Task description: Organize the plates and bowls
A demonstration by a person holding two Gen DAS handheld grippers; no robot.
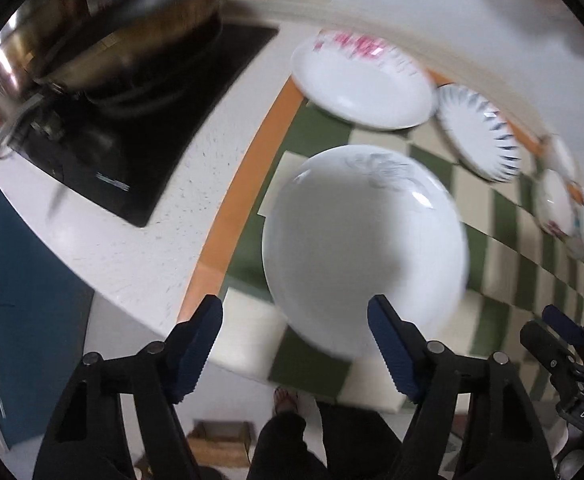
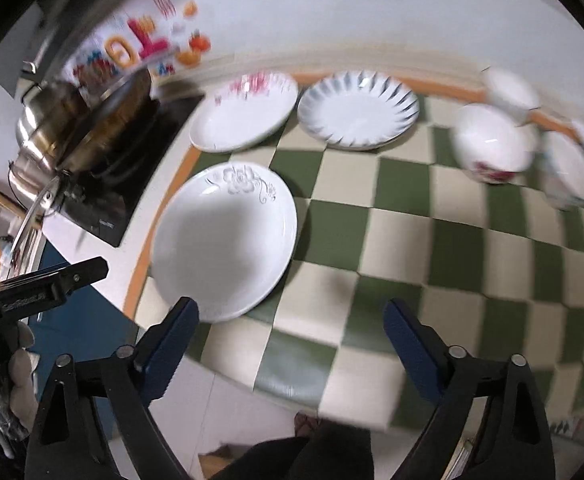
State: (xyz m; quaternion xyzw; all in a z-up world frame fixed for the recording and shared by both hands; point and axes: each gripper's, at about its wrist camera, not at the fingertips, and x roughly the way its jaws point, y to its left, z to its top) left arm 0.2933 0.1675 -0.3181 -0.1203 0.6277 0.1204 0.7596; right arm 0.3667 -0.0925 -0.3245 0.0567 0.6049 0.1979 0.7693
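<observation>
Both claws (image 1: 295,344) (image 2: 292,340) wide, empty; grey-flower plate (image 2: 224,240) near mat (image 2: 411,248) edge.

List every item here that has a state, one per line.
Left tool: open, holding nothing.
Right tool: open, holding nothing.
Grey-flower plate: flat on the checkered mat, empty.
Pink-flower plate: flat, empty.
Blue-rayed plate: flat, empty.
Red-flower bowl: upright, contents unclear.
Wok: on the cooktop.
</observation>
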